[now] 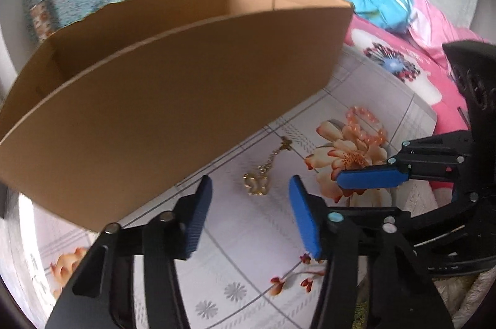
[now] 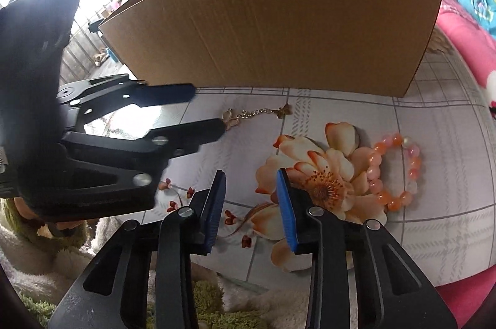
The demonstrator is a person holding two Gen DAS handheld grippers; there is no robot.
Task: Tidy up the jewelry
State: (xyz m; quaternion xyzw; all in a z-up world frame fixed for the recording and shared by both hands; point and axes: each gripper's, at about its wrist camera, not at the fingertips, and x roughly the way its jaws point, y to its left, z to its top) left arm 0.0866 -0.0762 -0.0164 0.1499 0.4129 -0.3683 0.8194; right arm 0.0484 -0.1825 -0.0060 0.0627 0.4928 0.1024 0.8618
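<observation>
On the flowered cloth: gold chain [image 1: 259, 178] and bead bracelet [image 2: 395, 171], before the cardboard box [image 1: 173, 99].
Left gripper [image 1: 251, 205]: jaws apart, empty, angled down over the chain.
Right gripper [image 2: 251, 198]: jaws apart, empty, beside the bracelet.

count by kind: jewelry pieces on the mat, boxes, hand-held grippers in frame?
Gold butterfly chain: 1
Pink-orange bead bracelet: 1
Cardboard box: 1
Hand-held grippers: 2, left hand-held gripper and right hand-held gripper, both with nothing between the jaws
Total: 5
</observation>
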